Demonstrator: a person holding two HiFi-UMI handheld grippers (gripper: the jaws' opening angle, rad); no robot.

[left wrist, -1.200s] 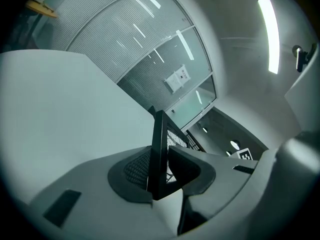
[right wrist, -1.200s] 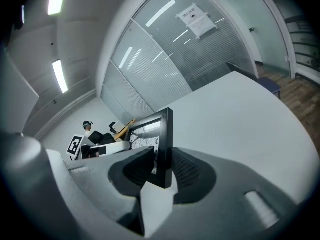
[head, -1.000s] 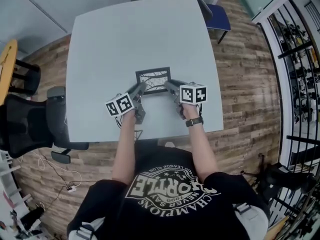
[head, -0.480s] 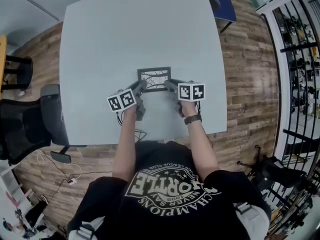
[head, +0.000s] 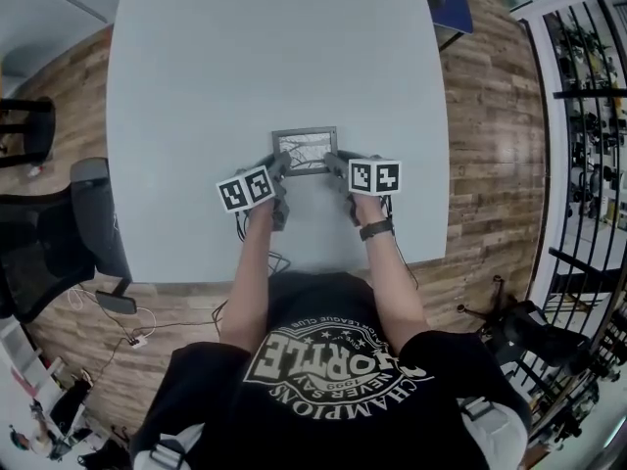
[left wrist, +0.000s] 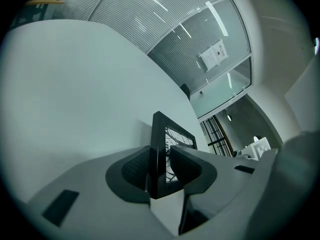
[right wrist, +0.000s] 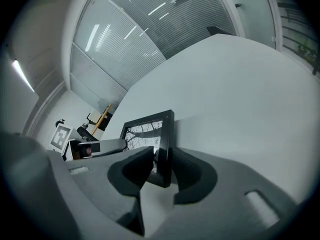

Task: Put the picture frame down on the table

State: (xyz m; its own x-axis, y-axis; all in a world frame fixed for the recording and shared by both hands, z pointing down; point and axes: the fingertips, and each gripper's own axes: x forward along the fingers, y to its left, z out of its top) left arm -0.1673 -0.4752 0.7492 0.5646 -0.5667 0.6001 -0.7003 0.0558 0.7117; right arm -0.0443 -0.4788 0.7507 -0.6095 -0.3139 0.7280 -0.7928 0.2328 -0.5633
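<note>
A small black picture frame (head: 305,151) with a black-and-white branch print is held over the middle of the pale table (head: 196,86). My left gripper (head: 281,163) is shut on its left edge, and the frame (left wrist: 162,156) stands on edge between those jaws. My right gripper (head: 331,161) is shut on its right edge, the frame (right wrist: 159,141) clamped between its two pads. In the right gripper view the left gripper (right wrist: 95,146) shows across the picture. Whether the frame touches the table cannot be told.
The table's near edge (head: 294,267) lies just below my forearms. A black office chair (head: 59,233) stands at the left, a blue chair (head: 453,3) at the far right corner. Cables (head: 127,326) trail on the wood floor.
Both grippers and the frame have shifted slightly away from me across the table; the head camera has tilted further forward. The grip on the frame is unchanged.
</note>
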